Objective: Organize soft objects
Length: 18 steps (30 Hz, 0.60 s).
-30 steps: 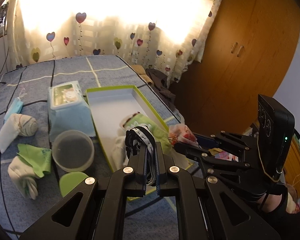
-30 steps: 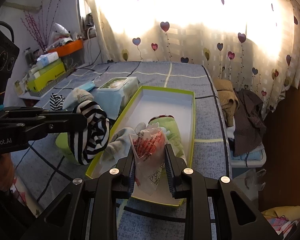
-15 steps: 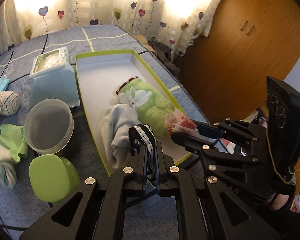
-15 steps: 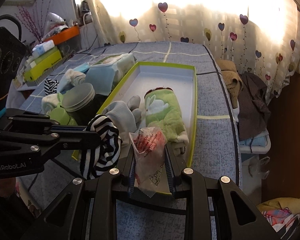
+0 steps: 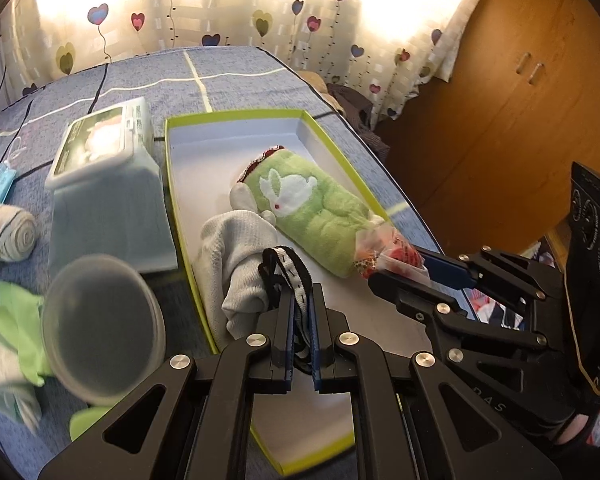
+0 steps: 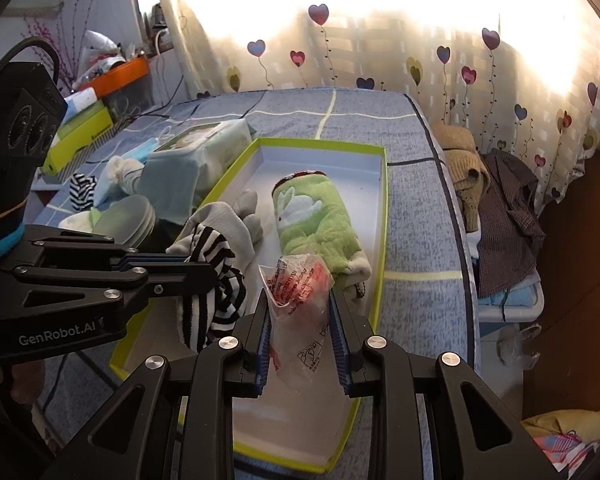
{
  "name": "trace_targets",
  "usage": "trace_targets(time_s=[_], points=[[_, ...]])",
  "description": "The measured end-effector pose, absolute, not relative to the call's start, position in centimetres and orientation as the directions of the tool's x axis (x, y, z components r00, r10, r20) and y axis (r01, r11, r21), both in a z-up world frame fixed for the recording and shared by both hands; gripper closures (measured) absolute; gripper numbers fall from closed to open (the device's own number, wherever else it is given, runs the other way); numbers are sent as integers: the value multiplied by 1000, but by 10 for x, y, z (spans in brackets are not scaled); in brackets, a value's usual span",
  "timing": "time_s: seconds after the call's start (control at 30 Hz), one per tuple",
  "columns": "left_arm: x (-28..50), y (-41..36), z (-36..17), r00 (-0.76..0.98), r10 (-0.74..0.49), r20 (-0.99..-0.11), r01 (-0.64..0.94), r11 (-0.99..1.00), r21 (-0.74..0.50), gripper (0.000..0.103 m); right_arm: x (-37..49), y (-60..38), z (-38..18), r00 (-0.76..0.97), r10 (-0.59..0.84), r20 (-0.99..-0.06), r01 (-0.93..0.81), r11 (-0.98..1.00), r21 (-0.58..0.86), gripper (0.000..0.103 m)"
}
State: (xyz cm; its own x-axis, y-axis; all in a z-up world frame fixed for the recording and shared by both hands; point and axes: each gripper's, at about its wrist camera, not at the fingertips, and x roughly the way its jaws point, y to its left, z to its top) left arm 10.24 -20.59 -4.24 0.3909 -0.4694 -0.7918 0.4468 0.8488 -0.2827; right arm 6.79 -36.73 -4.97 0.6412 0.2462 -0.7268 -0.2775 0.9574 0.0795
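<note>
In the left wrist view, the left gripper (image 5: 302, 312) is seen at six o'clock, its jaws pressed nearly together on a black-and-white striped sock (image 5: 286, 270). Only the sock's folded top edge is shown here. Just beyond it, a grey sock (image 5: 236, 252) and a green rabbit towel roll (image 5: 312, 212) lie inside the green-rimmed box (image 5: 236, 114), the towel toward one o'clock. At three o'clock the right gripper (image 5: 396, 266) is seen side-on, with a clear plastic packet with red print (image 5: 380, 246) between its fingers, touching the towel's near end. Shown only in this view: a rolled sock (image 5: 14, 236) at nine o'clock, a green cloth (image 5: 18, 316), and a wooden wardrobe (image 5: 520, 80) at two o'clock. A tissue pack (image 5: 108, 184) and a round translucent lid (image 5: 102, 336) stand left of the box.

In the right wrist view, the right gripper (image 6: 300, 320) is seen head-on at six o'clock, pinching the packet (image 6: 300, 292) between its blue pads over the box's (image 6: 382, 216) near half. The striped sock's (image 6: 212, 288) full hanging length is revealed here, held by the left gripper (image 6: 204, 270) at nine o'clock. Clothes (image 6: 496, 200) piled at three o'clock and a cluttered shelf (image 6: 116, 76) at ten o'clock are shown only here.
</note>
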Motion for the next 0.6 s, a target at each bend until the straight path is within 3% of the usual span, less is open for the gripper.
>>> trace_targets(time_s=[0.23, 0.37, 0.6], points=[[115, -208, -41, 397, -482, -781, 450, 844, -292, 96, 81, -368, -47, 642, 244, -727, -276, 958, 78, 76], [110, -207, -34, 407, -491, -770, 462, 838, -290, 96, 76, -367, -43, 650, 244, -720, -280, 957, 72, 65], [95, -204, -20, 437, -508, -742, 482, 829, -284, 93, 63, -364, -28, 676, 235, -699, -277, 959, 55, 59]])
